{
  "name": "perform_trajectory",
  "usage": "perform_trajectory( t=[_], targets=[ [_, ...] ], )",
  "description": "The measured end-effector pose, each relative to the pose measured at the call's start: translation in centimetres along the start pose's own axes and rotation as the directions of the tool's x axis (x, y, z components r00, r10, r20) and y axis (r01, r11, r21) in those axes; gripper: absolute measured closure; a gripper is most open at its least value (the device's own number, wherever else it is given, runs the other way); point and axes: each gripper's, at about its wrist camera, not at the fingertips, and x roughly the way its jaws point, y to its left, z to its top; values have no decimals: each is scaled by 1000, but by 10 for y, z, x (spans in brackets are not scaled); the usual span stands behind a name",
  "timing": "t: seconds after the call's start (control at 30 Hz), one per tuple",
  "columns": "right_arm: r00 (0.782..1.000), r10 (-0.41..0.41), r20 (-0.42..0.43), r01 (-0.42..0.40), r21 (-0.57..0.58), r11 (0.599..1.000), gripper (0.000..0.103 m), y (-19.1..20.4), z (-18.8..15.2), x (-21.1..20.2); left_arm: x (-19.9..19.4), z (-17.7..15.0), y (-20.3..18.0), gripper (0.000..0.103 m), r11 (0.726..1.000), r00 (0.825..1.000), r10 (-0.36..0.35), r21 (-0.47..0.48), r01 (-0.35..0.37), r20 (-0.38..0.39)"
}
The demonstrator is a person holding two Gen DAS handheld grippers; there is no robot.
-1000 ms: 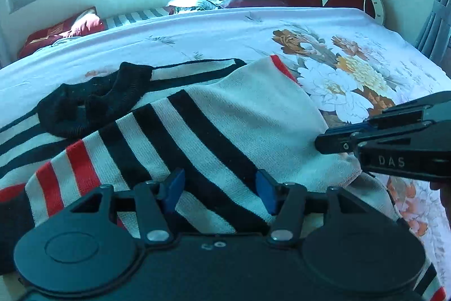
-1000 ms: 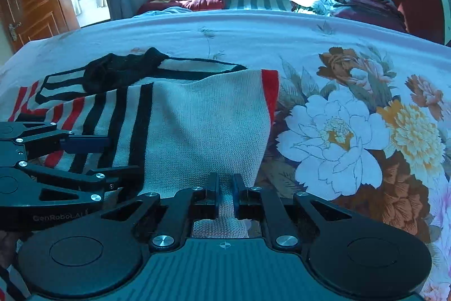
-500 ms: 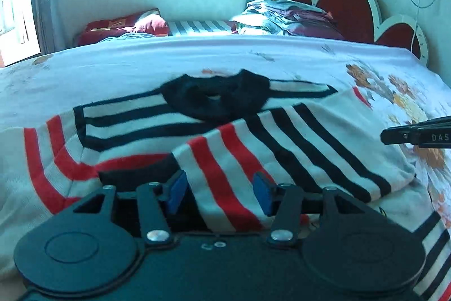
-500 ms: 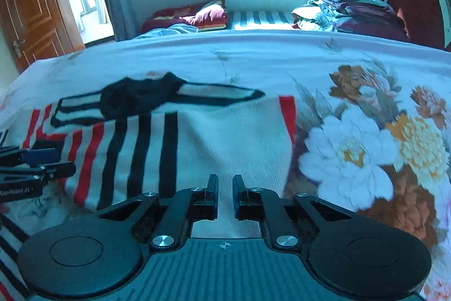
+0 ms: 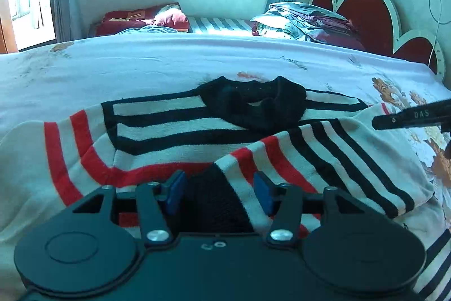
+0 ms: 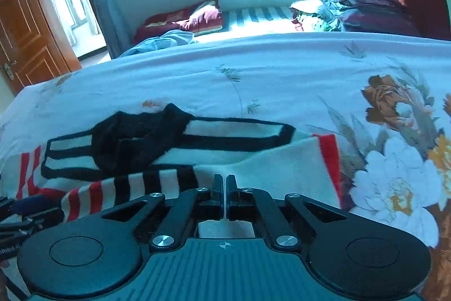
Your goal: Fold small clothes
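A white sweater with black and red stripes and a black collar [image 5: 253, 103] lies on the bed; it also shows in the right wrist view [image 6: 253, 160]. One sleeve [image 5: 324, 157] is folded across the body. My left gripper [image 5: 218, 192] is open, its blue pads over the sleeve's black cuff end, touching nothing that I can see. My right gripper [image 6: 224, 191] has its jaws nearly closed just above the sweater's white part; no cloth shows between them. The right gripper also shows at the right edge of the left wrist view [image 5: 408, 117].
The bed has a white floral sheet [image 6: 394, 160]. A pile of folded bedding [image 5: 307, 21] and a red pillow [image 5: 146, 19] lie at the far side under the window. A red headboard [image 5: 366, 7] is at the right, a wooden door [image 6: 19, 33] at the left.
Both grippers pulled back and toward the left over the sweater. The right gripper let go of the white cloth it held and the sleeve now lies folded across the body.
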Motion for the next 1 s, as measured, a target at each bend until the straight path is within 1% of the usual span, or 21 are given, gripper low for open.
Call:
perform_trajectory(
  t=[0.07, 0.1, 0.17, 0.2, 0.3, 0.37, 0.4, 0.47, 0.53, 0.57, 0.6, 0.63, 0.67, 0.7, 0.73, 0.77, 0.83, 0.87, 0.9, 0.93, 1.0],
  targets=[
    [1000, -13, -17, 13, 21, 1000, 103, -7, -16, -15, -3, -9, 0, 52, 1000, 1000, -1, -6, 1, -11],
    [999, -26, -35, 27, 29, 999, 103, -10, -27, -21, 2, -14, 1, 52, 1000, 999, 8, -10, -8, -42],
    [995, -43, -88, 46, 31, 998, 103, -13, -46, -19, 6, -18, 2, 50, 1000, 999, 12, -18, -12, -35],
    [997, -38, -64, 40, 40, 998, 103, -15, -54, -21, 7, -17, 1, 49, 1000, 999, 14, -16, -15, -39],
    [996, -58, -72, 62, 56, 997, 103, -10, -50, -19, 11, -13, -1, 44, 1000, 999, 14, 3, -14, -47],
    [994, -69, -79, 74, 54, 996, 103, -7, -47, -17, 10, -13, 1, 44, 1000, 999, 2, -2, -2, -47],
    [993, -77, -85, 81, 47, 996, 103, -5, -46, -18, 6, -12, 4, 44, 1000, 999, -7, -12, 6, -49],
    [993, -92, -72, 96, 47, 994, 103, -2, -43, -27, -10, -13, 18, 44, 997, 1000, -20, -78, 19, -19],
    [995, -92, -28, 94, 71, 993, 83, -3, -44, -42, -35, -19, 44, 42, 989, 999, 20, -150, -14, 35],
    [996, -89, -19, 90, 89, 992, 50, -4, -45, -46, -49, -23, 59, 41, 983, 997, 47, -181, -35, 64],
    [996, -88, -1, 88, 107, 990, 39, -5, -46, -51, -62, -29, 75, 40, 975, 993, 85, -214, -64, 87],
    [997, -79, 22, 76, 112, 991, 39, -4, -46, -56, -77, -37, 94, 40, 962, 986, 129, -253, -99, 105],
    [997, -79, 28, 75, 112, 991, 39, -3, -47, -58, -93, -45, 119, 40, 943, 977, 179, -305, -137, 116],
    [996, -78, 35, 73, 113, 991, 40, -1, -47, -61, -109, -55, 144, 43, 914, 964, 236, -365, -178, 123],
    [996, -77, 43, 72, 113, 991, 44, 3, -47, -62, -124, -66, 170, 53, 871, 947, 296, -441, -216, 121],
    [996, -77, 45, 72, 111, 991, 53, 7, -47, -63, -137, -78, 198, 57, 815, 932, 347, -526, -243, 107],
    [997, -67, 35, 63, 109, 992, 54, 17, -48, -60, -161, -101, 246, 58, 684, 896, 439, -673, -282, 71],
    [997, -69, 31, 65, 104, 992, 54, 23, -48, -58, -169, -110, 266, 58, 630, 886, 460, -723, -284, 53],
    [997, -69, 27, 66, 94, 993, 54, 30, -48, -56, -174, -118, 283, 58, 591, 882, 469, -758, -275, 46],
    [998, -65, 23, 63, 84, 994, 54, 36, -48, -53, -176, -124, 298, 58, 560, 882, 469, -786, -261, 41],
    [997, -74, 14, 73, 74, 995, 54, 48, -49, -48, -175, -136, 323, 58, 505, 899, 436, -838, -206, 42]
  ],
)
